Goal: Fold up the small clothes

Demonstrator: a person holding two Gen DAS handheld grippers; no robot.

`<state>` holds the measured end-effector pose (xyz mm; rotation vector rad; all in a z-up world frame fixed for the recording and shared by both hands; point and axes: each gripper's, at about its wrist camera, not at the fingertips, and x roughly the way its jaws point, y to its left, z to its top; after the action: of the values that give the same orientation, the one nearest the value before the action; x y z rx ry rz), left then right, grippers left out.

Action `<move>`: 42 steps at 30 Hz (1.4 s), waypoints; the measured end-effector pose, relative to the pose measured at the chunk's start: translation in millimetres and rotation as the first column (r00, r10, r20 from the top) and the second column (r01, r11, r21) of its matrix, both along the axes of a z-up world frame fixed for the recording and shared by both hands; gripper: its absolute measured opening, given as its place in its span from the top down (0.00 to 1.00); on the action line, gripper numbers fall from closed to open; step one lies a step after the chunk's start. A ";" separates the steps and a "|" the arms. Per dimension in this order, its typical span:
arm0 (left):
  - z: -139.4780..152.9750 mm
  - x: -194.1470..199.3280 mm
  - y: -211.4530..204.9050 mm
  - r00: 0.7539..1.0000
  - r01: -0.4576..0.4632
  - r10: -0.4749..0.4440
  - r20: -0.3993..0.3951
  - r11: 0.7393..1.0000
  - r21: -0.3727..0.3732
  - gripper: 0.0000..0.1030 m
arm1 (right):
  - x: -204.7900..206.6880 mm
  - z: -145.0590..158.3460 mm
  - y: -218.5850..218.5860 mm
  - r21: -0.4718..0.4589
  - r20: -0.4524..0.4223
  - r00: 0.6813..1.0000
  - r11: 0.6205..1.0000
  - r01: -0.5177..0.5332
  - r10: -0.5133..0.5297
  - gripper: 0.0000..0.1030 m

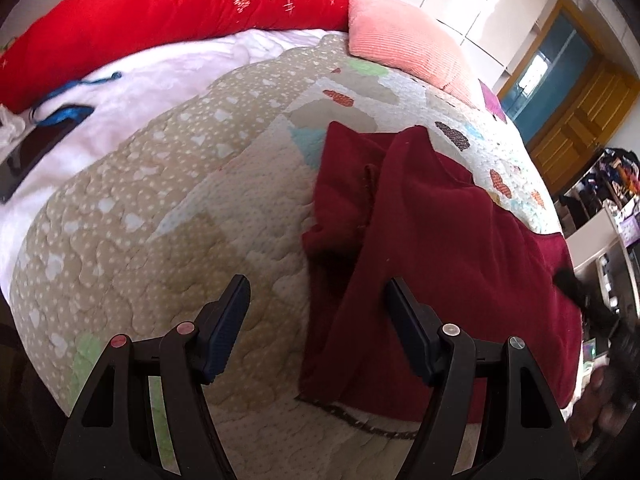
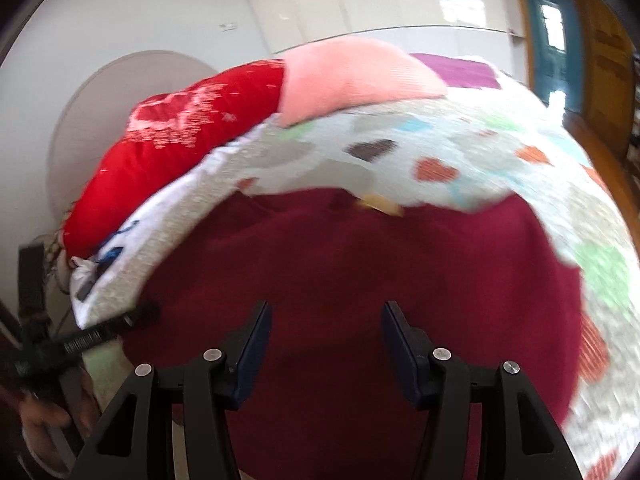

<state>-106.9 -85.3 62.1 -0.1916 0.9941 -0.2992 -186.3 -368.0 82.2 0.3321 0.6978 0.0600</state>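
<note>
Two pairs of black fingers are showing, one per wrist view. The left gripper [image 1: 316,300] is standing with its fingers [image 1: 224,332] spread wide and nothing pinched; a raised fold of the dark red garment [image 1: 440,232] is running down between them, nearer the right-hand finger, and I cannot tell whether it is touching the pad. The right gripper [image 2: 326,320] is hovering above the same dark red garment [image 2: 360,264] with its fingers [image 2: 252,352] at a medium gap, and the blurred view is not showing any cloth caught between the pads.

Outward from the fingers, the garment is lying on a patchwork quilt [image 1: 160,220] that is covering the bed. In the left wrist view it is sitting on the right part of the quilt, rumpled, with one long fold lying over the rest and its lower edge near the bed's front edge. In the right wrist view it is filling the lower middle of the picture.

Farther back, a red pillow [image 1: 160,12] and a pink cushion [image 1: 404,44] are resting side by side at the far end of the bed, the cushion touching the pillow. A white blanket [image 1: 132,96] is lying just beside the quilt, under the red pillow. At the lower left of the right wrist view, the other gripper's black frame [image 2: 64,348] and a hand [image 2: 44,416] are showing, blurred.
</note>
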 end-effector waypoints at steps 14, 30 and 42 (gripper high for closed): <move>-12.1 -2.2 9.8 1.000 0.028 -0.028 0.007 0.998 -0.054 0.30 | 146.4 4.5 126.4 0.048 -0.131 0.965 0.974 -0.221 0.226 0.47; -14.0 5.3 14.7 0.999 0.044 -0.044 0.001 0.994 -0.096 0.24 | 197.4 -20.4 153.1 -0.070 -0.196 0.954 0.967 -0.245 0.228 0.97; -15.8 9.5 9.3 0.999 0.037 -0.037 0.011 0.996 -0.087 0.23 | 173.3 4.9 137.5 -0.047 -0.232 0.953 0.976 -0.212 0.196 0.40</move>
<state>-97.3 -76.1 46.2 -0.2507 0.9764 -0.3773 -13.0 -230.5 87.1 0.1985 0.9572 0.1958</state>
